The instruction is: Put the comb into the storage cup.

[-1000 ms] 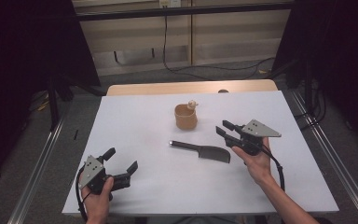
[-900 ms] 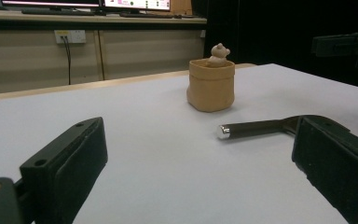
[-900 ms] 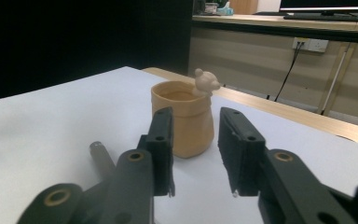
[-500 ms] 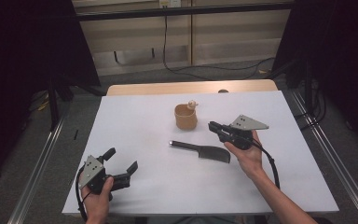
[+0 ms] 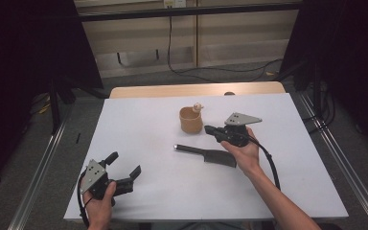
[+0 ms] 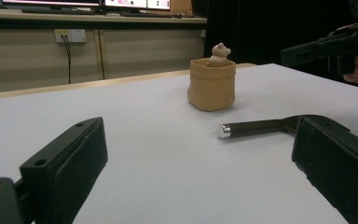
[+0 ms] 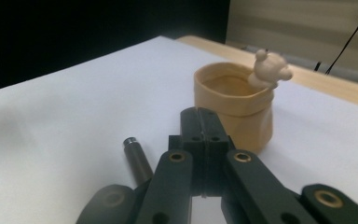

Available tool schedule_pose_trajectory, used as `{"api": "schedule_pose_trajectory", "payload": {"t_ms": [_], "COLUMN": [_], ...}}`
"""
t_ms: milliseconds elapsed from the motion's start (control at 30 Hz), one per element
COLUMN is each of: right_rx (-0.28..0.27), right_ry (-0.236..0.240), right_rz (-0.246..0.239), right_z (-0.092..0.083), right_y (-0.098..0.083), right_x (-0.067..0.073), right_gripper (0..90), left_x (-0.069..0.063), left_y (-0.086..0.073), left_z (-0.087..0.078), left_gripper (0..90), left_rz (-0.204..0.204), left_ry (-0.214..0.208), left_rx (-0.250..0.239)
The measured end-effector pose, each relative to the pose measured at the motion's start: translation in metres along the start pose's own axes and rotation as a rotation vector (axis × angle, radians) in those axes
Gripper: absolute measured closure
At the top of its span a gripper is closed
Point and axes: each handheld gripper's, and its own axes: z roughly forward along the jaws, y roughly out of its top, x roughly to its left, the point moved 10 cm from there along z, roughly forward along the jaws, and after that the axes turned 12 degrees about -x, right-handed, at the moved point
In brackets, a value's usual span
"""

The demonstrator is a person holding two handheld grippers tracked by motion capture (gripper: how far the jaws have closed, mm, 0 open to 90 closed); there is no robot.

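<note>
The right gripper (image 5: pixel 210 129) hangs just above the white table (image 5: pixel 139 120), its jaws pressed flat together with nothing between them; they have just been closing. Its tip points left at the cup (image 5: pixel 190 120) and sits just right of it, close but apart. In the right gripper view the closed jaws (image 7: pixel 200 121) reach toward the cup's (image 7: pixel 235 105) near wall, with the knife's handle end (image 7: pixel 135 156) lying just left of them on the table.

The cup is tan, upright, a little far of the table's middle, with a small bear figure (image 5: pixel 198 107) perched on its far right rim.

The knife (image 5: pixel 206 154) lies flat, near of the cup and apart from it, handle to the left, dark blade to the right beside the person's right hand (image 5: pixel 242 153).

The left gripper (image 5: pixel 124 170) rests at the near left of the table, well apart from cup and knife, jaws spread wide and empty. In the left gripper view the cup (image 6: pixel 212 84) and the knife's handle (image 6: pixel 256 127) lie beyond its open jaws.
</note>
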Motion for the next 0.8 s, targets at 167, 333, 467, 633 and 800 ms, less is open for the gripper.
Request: {"api": "schedule_pose_trajectory", "payload": {"t_ms": [167,333,467,633,800], "right_rx": [0.069,0.118,0.169,0.227,0.276], "right_ry": [0.030,0.058,0.073,0.081,0.083], "right_rz": [0.051,0.067,0.071,0.107,0.122], "right_z": [0.016,0.027,0.036,0.046,0.055], "right_y": [-0.004,-0.008,-0.012,-0.021,-0.027], "right_x": [0.004,0.008,0.010,0.011,0.010], "right_gripper": [90.0,90.0,90.0,90.0,90.0], "left_x": [0.000,0.001,0.001,0.001,0.001], "left_y": [-0.001,-0.001,-0.001,-0.001,-0.001], "left_z": [0.000,0.000,0.000,0.000,0.000], "left_gripper": [3.5,3.5,3.5,3.5,3.5], "left_rz": [-0.002,-0.003,-0.009,-0.008,-0.007], "left_ry": [-0.001,0.005,0.008,0.006,0.004], "left_rx": [0.003,0.003,0.001,0.001,0.003]}}
